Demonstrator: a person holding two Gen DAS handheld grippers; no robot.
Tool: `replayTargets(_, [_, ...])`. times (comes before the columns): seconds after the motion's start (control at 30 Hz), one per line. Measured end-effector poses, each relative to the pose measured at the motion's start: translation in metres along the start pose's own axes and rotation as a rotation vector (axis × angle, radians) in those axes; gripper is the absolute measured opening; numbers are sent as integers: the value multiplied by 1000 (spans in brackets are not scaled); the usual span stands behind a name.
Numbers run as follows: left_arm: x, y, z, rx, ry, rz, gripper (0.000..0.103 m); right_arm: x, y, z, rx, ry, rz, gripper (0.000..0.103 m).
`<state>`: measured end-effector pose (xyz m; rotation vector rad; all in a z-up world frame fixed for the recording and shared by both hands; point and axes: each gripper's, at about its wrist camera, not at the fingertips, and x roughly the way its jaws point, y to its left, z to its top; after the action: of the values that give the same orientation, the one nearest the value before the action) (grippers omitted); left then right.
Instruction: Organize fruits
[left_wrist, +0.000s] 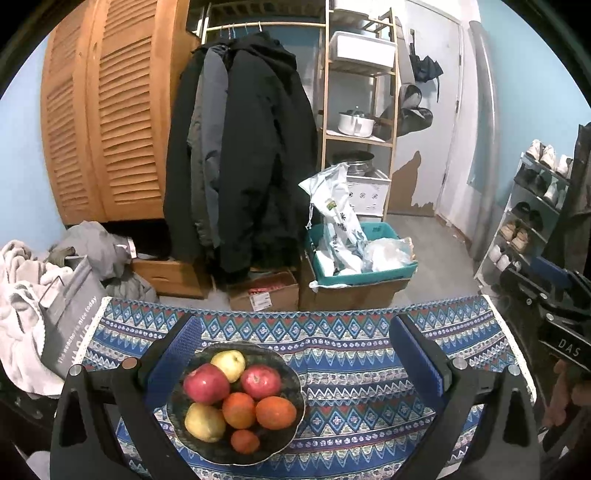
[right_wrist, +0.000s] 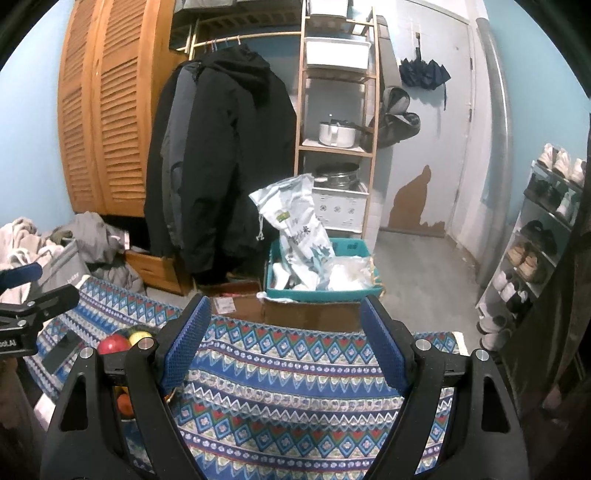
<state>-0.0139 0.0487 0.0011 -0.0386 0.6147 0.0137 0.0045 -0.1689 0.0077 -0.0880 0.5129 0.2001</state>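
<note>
Bowl (left_wrist: 236, 448) holds two red apples, two yellow, three oranges; left tool (left_wrist: 291, 354), right tool (right_wrist: 284, 343) gape empty

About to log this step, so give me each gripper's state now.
Left gripper: open, holding nothing; the bowl of fruit lies below its fingers.
Right gripper: open, holding nothing, over the patterned cloth.
</note>
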Motion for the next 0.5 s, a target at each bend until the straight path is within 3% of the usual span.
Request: replayTargets(0.5, [4, 0, 0, -5, 8, -9, 102, 2, 5, -1, -12, 4, 7, 81])
